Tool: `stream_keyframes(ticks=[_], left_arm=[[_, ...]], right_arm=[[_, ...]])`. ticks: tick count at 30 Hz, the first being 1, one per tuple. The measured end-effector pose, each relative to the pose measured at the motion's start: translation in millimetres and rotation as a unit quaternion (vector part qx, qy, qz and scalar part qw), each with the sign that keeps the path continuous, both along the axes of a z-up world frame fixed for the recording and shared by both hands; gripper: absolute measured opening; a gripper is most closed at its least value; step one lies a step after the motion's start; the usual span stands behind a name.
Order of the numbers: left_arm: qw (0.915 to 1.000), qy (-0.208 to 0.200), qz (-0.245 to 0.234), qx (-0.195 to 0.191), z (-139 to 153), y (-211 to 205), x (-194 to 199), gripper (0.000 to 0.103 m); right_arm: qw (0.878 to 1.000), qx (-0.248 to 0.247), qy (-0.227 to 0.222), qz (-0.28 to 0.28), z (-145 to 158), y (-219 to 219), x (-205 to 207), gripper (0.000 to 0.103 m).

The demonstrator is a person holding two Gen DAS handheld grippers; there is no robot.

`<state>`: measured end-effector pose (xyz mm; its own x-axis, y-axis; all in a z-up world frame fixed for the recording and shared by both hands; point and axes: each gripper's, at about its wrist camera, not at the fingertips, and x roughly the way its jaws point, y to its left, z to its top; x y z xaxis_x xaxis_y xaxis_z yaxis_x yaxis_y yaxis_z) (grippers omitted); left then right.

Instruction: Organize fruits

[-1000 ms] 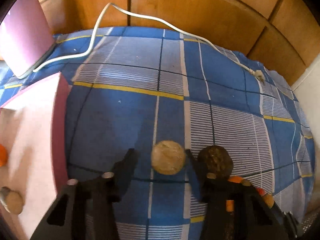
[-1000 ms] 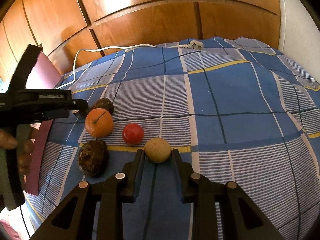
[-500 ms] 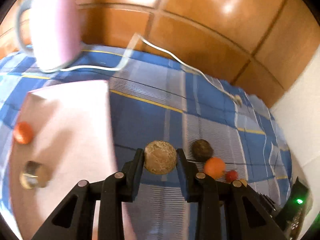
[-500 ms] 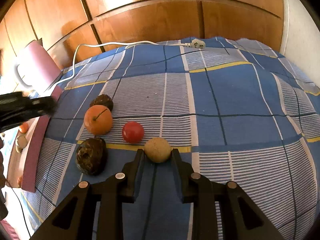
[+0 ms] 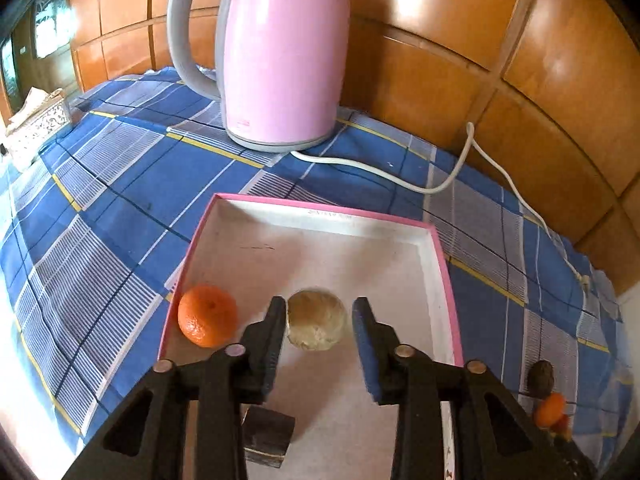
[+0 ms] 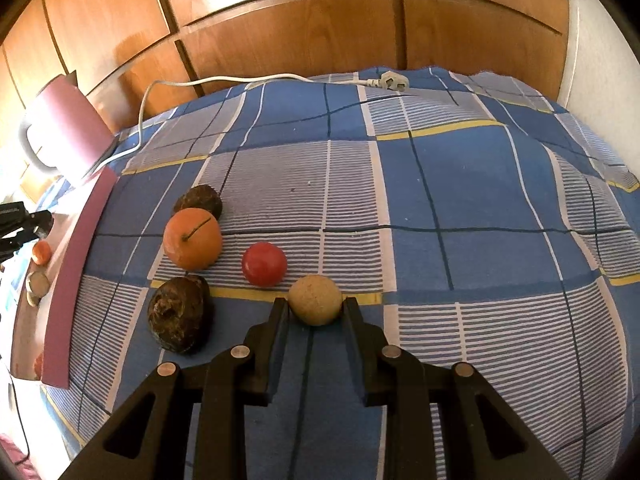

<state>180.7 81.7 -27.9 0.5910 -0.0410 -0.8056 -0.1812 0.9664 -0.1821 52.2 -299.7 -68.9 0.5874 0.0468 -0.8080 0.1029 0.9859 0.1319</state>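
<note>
Tan fruit [image 6: 315, 299] pinched in right gripper [image 6: 316, 312] — 4 others loose; left gripper [image 5: 320, 322] opening (pale fruit [image 5: 317, 319] between).

Left gripper [image 5: 320, 320]: two black moulded-plastic fingers [image 5: 266, 336], flat slab tips with squared ends, widening toward camera into angular black linkage arms with triangular cut-outs. Four round silver pivot pins across linkage, two per side. Inner face of right-hand finger looks bluish.

Right gripper [image 6: 316, 316]: same build, black fingers [image 6: 272, 332], matte, squared tips, triangular openings in arms, four silver pins in row. No cables, sleeves or readable markings visible on either.
</note>
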Motion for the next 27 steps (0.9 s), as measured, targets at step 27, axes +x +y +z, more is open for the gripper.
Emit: stream_keyframes(ticks=[27], left_arm=[[0.9966,-0.053,0.062,0.009,10.8,34.8,-137.7,0.075]], right_arm=[[0.998,-0.056,0.003,-0.014,12.1,8.6,-13.6,0.027]])
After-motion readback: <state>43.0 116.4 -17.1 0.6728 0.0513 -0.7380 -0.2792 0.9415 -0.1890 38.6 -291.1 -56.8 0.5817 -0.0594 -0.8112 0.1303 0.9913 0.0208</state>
